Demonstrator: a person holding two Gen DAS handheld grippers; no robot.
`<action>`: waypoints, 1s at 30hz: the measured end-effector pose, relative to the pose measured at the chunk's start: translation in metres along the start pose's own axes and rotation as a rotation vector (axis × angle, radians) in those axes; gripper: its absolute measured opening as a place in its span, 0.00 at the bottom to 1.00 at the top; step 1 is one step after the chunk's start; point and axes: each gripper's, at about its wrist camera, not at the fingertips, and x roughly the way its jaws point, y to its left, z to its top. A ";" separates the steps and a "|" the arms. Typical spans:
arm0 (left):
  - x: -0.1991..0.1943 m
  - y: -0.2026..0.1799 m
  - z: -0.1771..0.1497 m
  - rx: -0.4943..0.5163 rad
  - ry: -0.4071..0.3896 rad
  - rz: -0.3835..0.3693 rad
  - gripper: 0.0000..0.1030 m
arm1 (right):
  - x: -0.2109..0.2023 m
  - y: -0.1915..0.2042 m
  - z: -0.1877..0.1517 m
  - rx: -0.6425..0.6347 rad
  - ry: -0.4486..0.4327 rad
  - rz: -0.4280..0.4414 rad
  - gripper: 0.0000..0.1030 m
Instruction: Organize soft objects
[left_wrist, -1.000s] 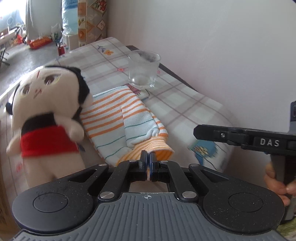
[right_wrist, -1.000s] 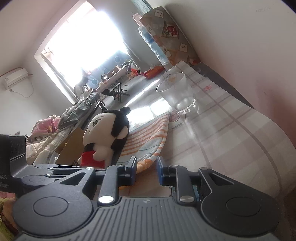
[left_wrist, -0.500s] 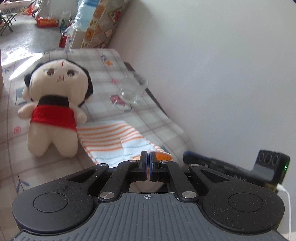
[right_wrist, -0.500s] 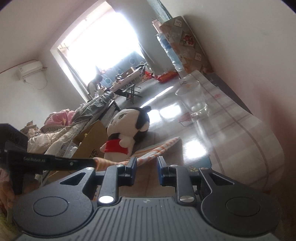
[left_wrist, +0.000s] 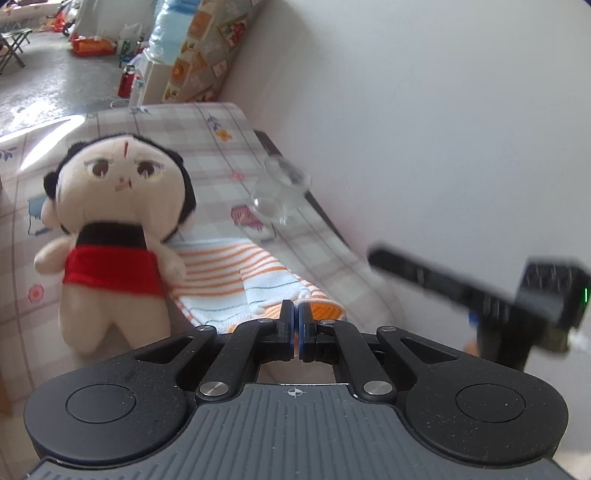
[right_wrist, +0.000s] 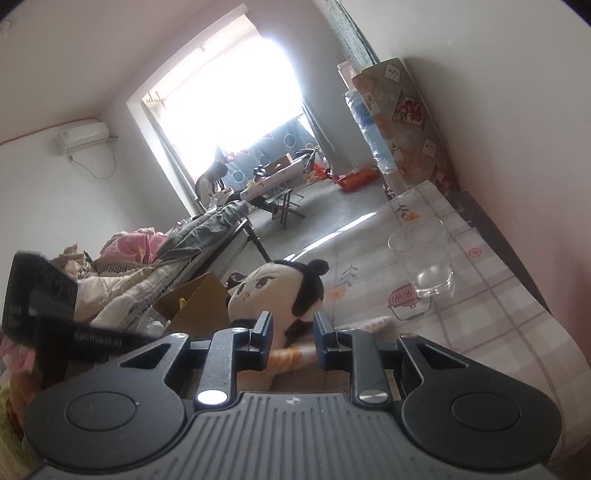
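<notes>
An orange-and-white striped towel (left_wrist: 229, 273) lies folded on the checked tablecloth (left_wrist: 207, 147). My left gripper (left_wrist: 296, 321) is shut on its orange near corner, which is raised off the table. A plush doll (left_wrist: 110, 221) with black hair and a red skirt stands at the towel's left edge, touching it. My right gripper (right_wrist: 291, 332) is partly open and holds nothing. The orange towel edge (right_wrist: 291, 356) and the doll (right_wrist: 266, 291) show through its gap, farther off. In the left wrist view the right gripper (left_wrist: 376, 256) is a blur to the right of the towel.
An empty clear glass (left_wrist: 280, 192) (right_wrist: 424, 258) stands beyond the towel near the white wall on the right. Past the table's left side are a cardboard box (right_wrist: 199, 302) and a heap of clothes (right_wrist: 129, 266). A person (right_wrist: 210, 181) sits far back by the window.
Both grippers have risen and rolled, so the table looks farther and lower in both views. The orange towel corner has stayed at the left gripper's tips. The right gripper's gap looks unchanged.
</notes>
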 end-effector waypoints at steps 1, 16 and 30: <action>-0.001 -0.001 -0.008 -0.004 0.019 -0.006 0.00 | 0.003 -0.002 0.005 0.007 0.001 0.016 0.25; -0.022 0.010 -0.014 -0.063 -0.009 -0.036 0.00 | 0.085 -0.025 -0.064 0.281 0.555 0.184 0.25; 0.003 0.021 -0.016 0.028 0.117 0.036 0.04 | 0.093 -0.046 -0.061 0.351 0.594 0.195 0.24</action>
